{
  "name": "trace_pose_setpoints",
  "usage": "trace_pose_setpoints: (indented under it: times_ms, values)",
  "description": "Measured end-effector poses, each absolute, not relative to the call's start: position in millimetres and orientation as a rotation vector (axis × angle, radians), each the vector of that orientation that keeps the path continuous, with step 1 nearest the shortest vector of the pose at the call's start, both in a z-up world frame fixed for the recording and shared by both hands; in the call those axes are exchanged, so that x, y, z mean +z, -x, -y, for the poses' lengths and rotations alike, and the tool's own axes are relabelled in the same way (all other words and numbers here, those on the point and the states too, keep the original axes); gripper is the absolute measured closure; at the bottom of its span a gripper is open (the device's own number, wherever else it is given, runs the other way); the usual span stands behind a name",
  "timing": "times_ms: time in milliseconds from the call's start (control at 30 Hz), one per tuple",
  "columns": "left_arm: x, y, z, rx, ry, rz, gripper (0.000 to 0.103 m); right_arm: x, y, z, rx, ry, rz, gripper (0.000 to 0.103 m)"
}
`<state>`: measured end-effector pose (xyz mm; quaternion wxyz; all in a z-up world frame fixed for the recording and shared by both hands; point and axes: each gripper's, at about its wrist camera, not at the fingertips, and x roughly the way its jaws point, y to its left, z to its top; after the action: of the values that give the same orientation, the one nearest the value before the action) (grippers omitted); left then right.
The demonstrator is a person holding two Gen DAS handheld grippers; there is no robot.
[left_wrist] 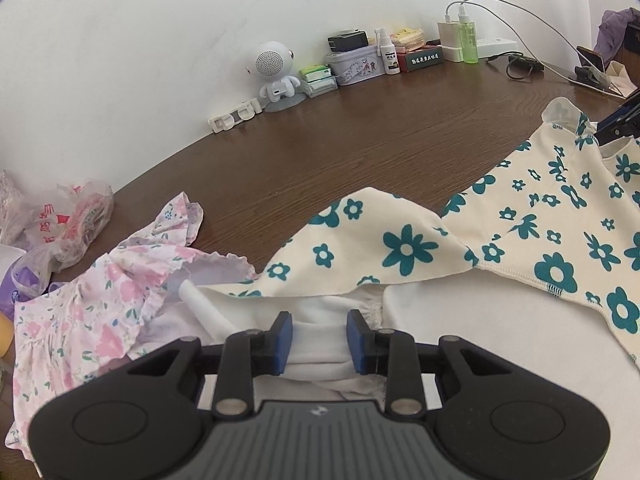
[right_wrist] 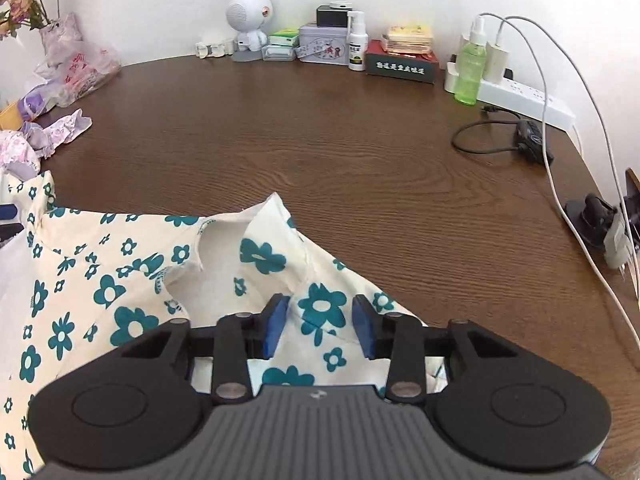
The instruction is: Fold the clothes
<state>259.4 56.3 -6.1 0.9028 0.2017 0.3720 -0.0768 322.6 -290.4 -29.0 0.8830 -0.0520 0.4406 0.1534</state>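
A cream garment with teal flowers [left_wrist: 520,236] lies spread on the brown table [left_wrist: 360,140], its white inner side up near me. My left gripper [left_wrist: 320,340] sits low over the garment's left edge. White fabric lies between its blue pads [left_wrist: 283,340], which stand apart without squeezing it. My right gripper [right_wrist: 320,330] hovers over the flowered cloth [right_wrist: 120,280] near a turned-up corner [right_wrist: 272,208], jaws apart, with a teal flower showing between the pads. That gripper's dark fingers [left_wrist: 616,126] also show at the left wrist view's right edge, by the neckline.
A pink floral garment [left_wrist: 92,312] lies to the left beside a plastic bag [left_wrist: 76,224]. Along the wall stand a white robot speaker [left_wrist: 276,72], tins and boxes [left_wrist: 352,66], a green spray bottle [right_wrist: 470,64] and a power strip with cables [right_wrist: 528,98].
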Motion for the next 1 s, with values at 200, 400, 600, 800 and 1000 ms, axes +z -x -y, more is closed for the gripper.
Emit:
trace_pose_setpoints:
  times_ms: [200, 400, 600, 800, 1000]
  values:
    - [-5.8, -260.4, -60.2, -0.164, -0.398, -0.771, 0.075, -26.9, -333.7, 302.3, 0.268, 0.063, -0.928, 0.097]
    - [-6.2, -258.3, -58.1, -0.152, -0.406, -0.765, 0.075, -26.6, -333.2, 312.0, 0.259, 0.047, -0.906, 0.089]
    - [-5.8, -258.2, -58.1, -0.145, -0.396, -0.760, 0.075, 7.9, -285.6, 317.4, 0.330, -0.041, -0.878, 0.076]
    - [-6.2, -256.9, -55.0, -0.134, -0.407, -0.755, 0.075, -5.5, -269.5, 299.3, 0.331, -0.009, -0.916, 0.071]
    - [-7.0, -256.1, -55.0, -0.132, -0.412, -0.750, 0.075, -23.4, -283.7, 290.4, 0.296, 0.025, -0.915, 0.097]
